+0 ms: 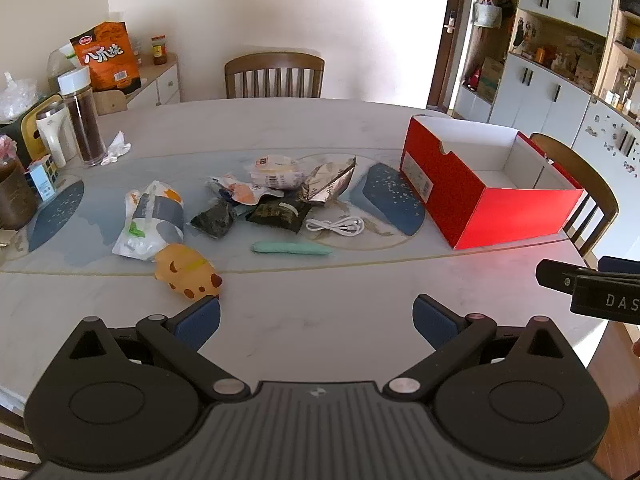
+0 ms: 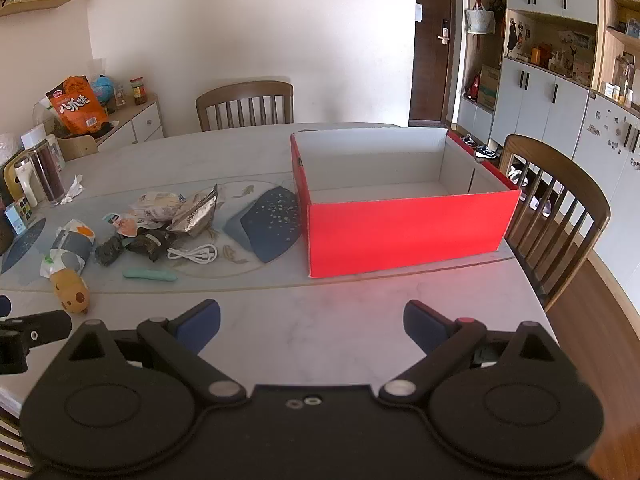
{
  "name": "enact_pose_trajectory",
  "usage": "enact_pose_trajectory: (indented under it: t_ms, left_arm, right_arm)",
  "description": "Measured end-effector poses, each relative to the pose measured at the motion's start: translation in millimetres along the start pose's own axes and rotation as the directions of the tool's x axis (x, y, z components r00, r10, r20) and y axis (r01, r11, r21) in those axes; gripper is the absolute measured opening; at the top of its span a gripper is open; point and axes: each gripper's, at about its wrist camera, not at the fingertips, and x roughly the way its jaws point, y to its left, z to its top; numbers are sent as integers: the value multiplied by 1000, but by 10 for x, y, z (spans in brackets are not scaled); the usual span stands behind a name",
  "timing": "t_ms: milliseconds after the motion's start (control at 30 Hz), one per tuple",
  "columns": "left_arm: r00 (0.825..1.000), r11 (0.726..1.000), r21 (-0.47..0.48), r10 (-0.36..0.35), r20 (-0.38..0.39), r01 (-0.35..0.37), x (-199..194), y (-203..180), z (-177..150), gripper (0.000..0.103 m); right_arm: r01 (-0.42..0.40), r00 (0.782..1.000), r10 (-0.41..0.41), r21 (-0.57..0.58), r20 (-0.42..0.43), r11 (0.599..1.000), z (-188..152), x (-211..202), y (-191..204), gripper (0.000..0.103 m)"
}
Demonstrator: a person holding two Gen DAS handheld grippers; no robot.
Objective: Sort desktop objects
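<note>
A heap of small things lies mid-table: snack packets point(image 1: 276, 172) point(image 2: 160, 206), a silver foil bag point(image 1: 330, 182) point(image 2: 196, 214), dark packets point(image 1: 280, 212) point(image 2: 150, 244), a coiled white cable point(image 1: 336, 226) point(image 2: 194, 255), a mint green bar point(image 1: 290, 248) point(image 2: 150, 275), a wrapped roll point(image 1: 154, 220) point(image 2: 68, 250) and a yellow animal toy point(image 1: 188, 270) point(image 2: 72, 292). An open red box point(image 1: 492, 208) point(image 2: 404, 232) with a white inside stands to their right. My left gripper point(image 1: 316, 320) hangs open over bare tabletop just short of the toy. My right gripper point(image 2: 312, 322) is open in front of the red box.
At the table's left edge stand a tall jar of dark grains point(image 1: 84, 120), a white cup point(image 1: 50, 132), a small cube box point(image 1: 42, 176) and a crumpled tissue point(image 1: 116, 150). Wooden chairs point(image 1: 274, 76) point(image 2: 560, 208) stand at the far and right sides. Cabinets point(image 2: 540, 92) line the right wall.
</note>
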Motion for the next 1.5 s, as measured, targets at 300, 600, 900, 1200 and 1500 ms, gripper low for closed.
enact_pose_trajectory:
  t_ms: [300, 600, 900, 1200, 1500]
  left_arm:
    - [1000, 1000, -1, -2, 1, 2, 9, -1, 0, 103]
    - [1000, 1000, 15, 5, 13, -5, 43, 51, 47, 103]
    - [998, 996, 86, -33, 50, 29, 212, 255, 126, 103]
    - [997, 992, 115, -58, 58, 51, 539, 724, 115, 103]
    - [992, 976, 207, -84, 91, 64, 835, 1068, 110, 103]
  right_arm:
    - [0, 1000, 0, -1, 0, 1000, 4, 12, 12, 99]
    - [-2, 1000, 2, -4, -2, 1000, 22, 77, 45, 99]
    - [-75, 996, 76, -23, 43, 997, 109, 162, 307, 99]
    - [-104, 994, 105, -35, 43, 994, 170, 450, 711, 99]
    - [-118, 993, 119, -76, 9, 990, 194, 761, 1139, 99]
